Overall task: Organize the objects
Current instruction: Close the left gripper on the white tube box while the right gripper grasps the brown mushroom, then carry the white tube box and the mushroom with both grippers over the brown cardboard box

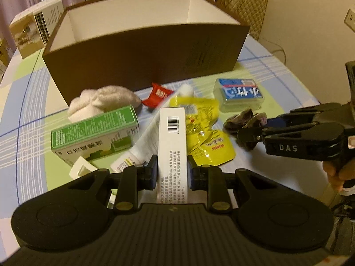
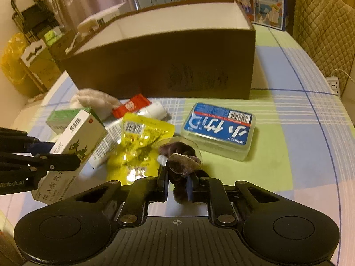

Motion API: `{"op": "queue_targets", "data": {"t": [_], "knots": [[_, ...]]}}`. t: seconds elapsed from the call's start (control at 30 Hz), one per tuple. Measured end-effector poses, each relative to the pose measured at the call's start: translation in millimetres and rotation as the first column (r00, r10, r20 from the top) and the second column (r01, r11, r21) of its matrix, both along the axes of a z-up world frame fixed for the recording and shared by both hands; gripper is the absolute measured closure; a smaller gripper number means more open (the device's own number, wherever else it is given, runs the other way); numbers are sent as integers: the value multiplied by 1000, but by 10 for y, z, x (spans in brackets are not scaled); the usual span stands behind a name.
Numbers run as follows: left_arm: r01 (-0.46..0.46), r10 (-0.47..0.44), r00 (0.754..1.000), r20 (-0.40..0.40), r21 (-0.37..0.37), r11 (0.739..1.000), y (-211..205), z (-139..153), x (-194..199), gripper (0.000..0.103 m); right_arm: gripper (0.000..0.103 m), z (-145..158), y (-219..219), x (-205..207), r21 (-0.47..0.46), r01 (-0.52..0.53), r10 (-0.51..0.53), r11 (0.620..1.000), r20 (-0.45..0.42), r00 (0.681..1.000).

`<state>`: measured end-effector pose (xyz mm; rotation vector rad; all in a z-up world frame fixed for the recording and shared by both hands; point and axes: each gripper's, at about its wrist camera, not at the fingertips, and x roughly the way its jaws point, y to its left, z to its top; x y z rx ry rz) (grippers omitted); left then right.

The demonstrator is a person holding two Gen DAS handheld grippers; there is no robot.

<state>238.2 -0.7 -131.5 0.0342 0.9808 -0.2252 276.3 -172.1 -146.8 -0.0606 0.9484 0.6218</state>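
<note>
My left gripper (image 1: 172,174) is shut on a long white medicine box (image 1: 171,137) with a barcode; the box also shows in the right wrist view (image 2: 77,141). My right gripper (image 2: 177,181) is shut on a dark purple scrunchie (image 2: 180,161), which shows in the left wrist view (image 1: 244,122) beside the right gripper (image 1: 248,136). A large brown open box (image 1: 144,53) with white inside stands behind the pile, also in the right wrist view (image 2: 168,66).
On the checked tablecloth (image 2: 288,144) lie a green carton (image 1: 93,130), a white rolled cloth (image 1: 102,100), a red sachet (image 1: 156,95), a yellow pouch (image 1: 204,128), a white tube (image 1: 137,148) and a clear plastic case with a blue label (image 2: 218,128). A quilted chair (image 2: 321,28) stands at the right.
</note>
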Motion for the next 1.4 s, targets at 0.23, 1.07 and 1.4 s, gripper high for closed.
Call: {"op": "queue_targets", "data": {"t": [0.23, 1.07, 1.4], "knots": [[-48, 50, 998, 48, -29, 998, 58, 218, 48, 82, 92, 506, 3, -92, 109, 8, -20, 994, 105, 994], [-262, 306, 922, 238, -199, 944, 332, 1128, 1300, 81, 92, 998, 664, 1129, 270, 87, -143, 959, 192, 971], [-308, 339, 919, 200, -172, 936, 388, 785, 1831, 81, 92, 506, 845, 1616, 177, 122, -144, 977, 120, 982]]}}
